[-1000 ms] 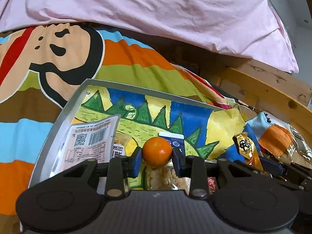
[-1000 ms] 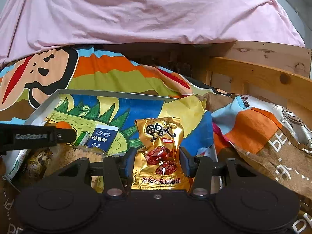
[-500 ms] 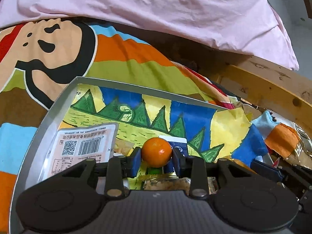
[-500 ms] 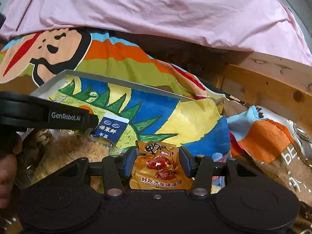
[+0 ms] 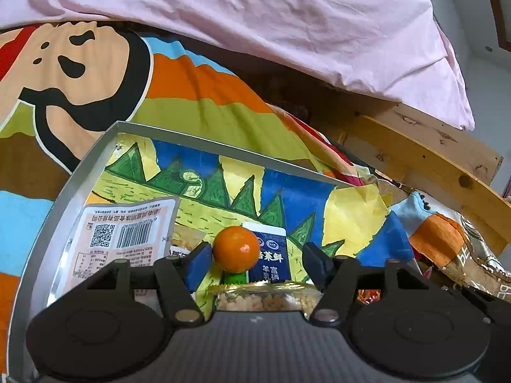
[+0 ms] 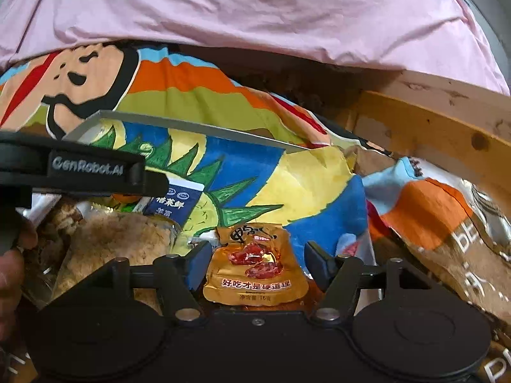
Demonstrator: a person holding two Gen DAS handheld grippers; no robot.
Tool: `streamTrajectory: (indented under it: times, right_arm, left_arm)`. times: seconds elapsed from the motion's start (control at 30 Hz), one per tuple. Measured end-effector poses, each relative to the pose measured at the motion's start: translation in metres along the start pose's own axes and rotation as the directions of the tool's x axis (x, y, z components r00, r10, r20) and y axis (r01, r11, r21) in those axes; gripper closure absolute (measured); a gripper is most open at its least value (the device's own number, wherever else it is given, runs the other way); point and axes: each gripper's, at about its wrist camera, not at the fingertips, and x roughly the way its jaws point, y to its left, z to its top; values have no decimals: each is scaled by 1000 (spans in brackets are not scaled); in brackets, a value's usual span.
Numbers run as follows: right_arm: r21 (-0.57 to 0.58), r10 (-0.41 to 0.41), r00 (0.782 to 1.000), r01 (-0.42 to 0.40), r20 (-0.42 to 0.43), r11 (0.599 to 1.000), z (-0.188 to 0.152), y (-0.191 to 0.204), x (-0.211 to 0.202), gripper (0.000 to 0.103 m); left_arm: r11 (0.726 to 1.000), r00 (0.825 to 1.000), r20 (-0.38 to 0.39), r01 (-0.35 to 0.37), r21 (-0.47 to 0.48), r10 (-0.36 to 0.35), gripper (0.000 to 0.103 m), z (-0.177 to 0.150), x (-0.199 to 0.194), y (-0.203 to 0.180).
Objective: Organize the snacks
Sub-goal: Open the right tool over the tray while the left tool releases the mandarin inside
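Note:
A grey-rimmed box [image 5: 80,172] lined with a dinosaur drawing lies on the bed. In the left wrist view my left gripper [image 5: 257,260] is open; a small orange [image 5: 235,248] sits between its fingers, touching the left pad, free of the right one. A blue milk carton [image 5: 270,258] lies just behind it. In the right wrist view my right gripper [image 6: 255,263] is open around a gold snack packet [image 6: 255,269] that lies in the box [image 6: 191,127], with gaps on both sides. The left gripper's body [image 6: 86,169] crosses the left of that view.
A white barcode-labelled packet [image 5: 124,239] and a clear bag of crumbly snack [image 6: 121,242] lie in the box. A pink sheet [image 5: 255,16] lies behind, a wooden bed frame [image 5: 431,159] to the right. A crumpled brown and orange bag [image 6: 447,223] lies right of the box.
Both grippers have opened. The left one let go of the orange; the right one lowered the gold packet into the box and let it go.

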Motion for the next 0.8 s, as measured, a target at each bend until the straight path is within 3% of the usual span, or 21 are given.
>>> streamTrajectory:
  times: [0.1,0.5,0.8]
  right_arm:
    - [5,-4,1000,4,11,1000,5,-4,-8,30]
    - [62,-19,998,16,57,998,22,-24,-56,16]
    - [155,-41,994,24,106,988,25,-51,-120,9]
  left_arm:
    - [1000,1000,7,-8,14,8,27,0,-7,-3]
    - [995,996,-3,-94,42,94,20,8,-51,-20]
    - [982,985,82,-162,96,154,7,24,-121,-53]
